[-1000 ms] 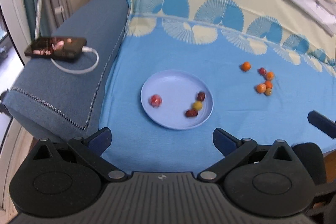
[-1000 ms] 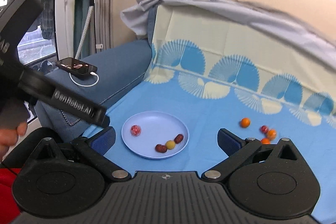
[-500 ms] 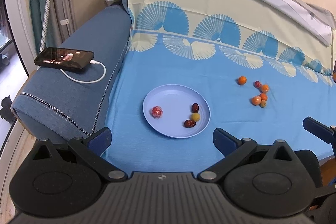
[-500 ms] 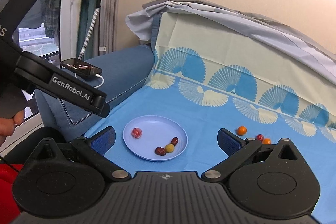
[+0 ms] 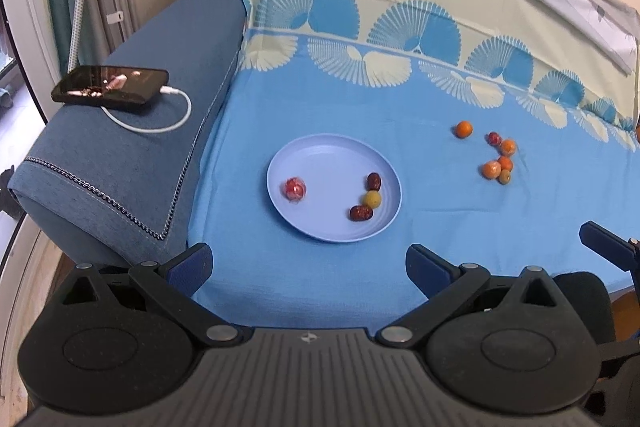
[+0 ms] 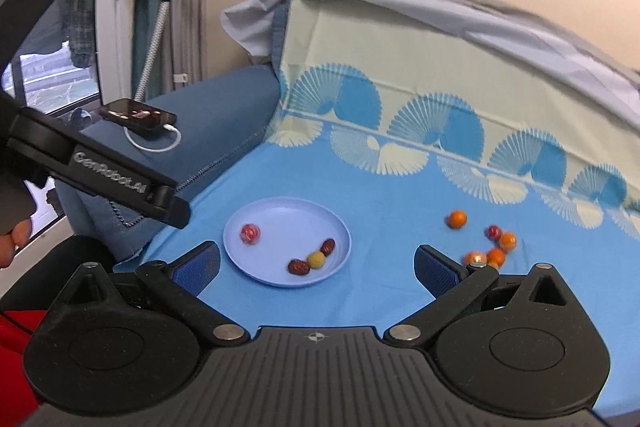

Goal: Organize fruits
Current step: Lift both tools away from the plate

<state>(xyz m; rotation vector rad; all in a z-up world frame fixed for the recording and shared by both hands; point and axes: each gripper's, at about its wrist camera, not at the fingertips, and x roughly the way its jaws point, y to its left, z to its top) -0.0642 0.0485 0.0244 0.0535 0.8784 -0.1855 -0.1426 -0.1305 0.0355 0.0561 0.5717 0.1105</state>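
Progress: partway, by the look of it. The blue plate [image 5: 280, 163] on the blue sheet [image 5: 320, 115] holds four pieces: a red-white wrapped one [image 5: 295, 188] on its left side, and two dark red dates [image 5: 374, 181] with a yellow-green fruit [image 5: 372, 199] between them on its right side.

Left to do: a loose cluster on the sheet, well apart from the plate on its right. That's a lone orange fruit [image 5: 463, 129], a small red one [image 5: 495, 138], three more orange ones [image 5: 505, 163] and a yellowish one [image 5: 505, 177]. Six pieces, as far as can be counted.

Left gripper [image 5: 308, 261]: jaws wide apart, nothing between them, hanging short of the plate.
Right gripper [image 6: 318, 263]: also spread wide, empty, near edge of the sheet.

A phone [image 5: 110, 89] on a white cable sits on the sofa arm, not involved.
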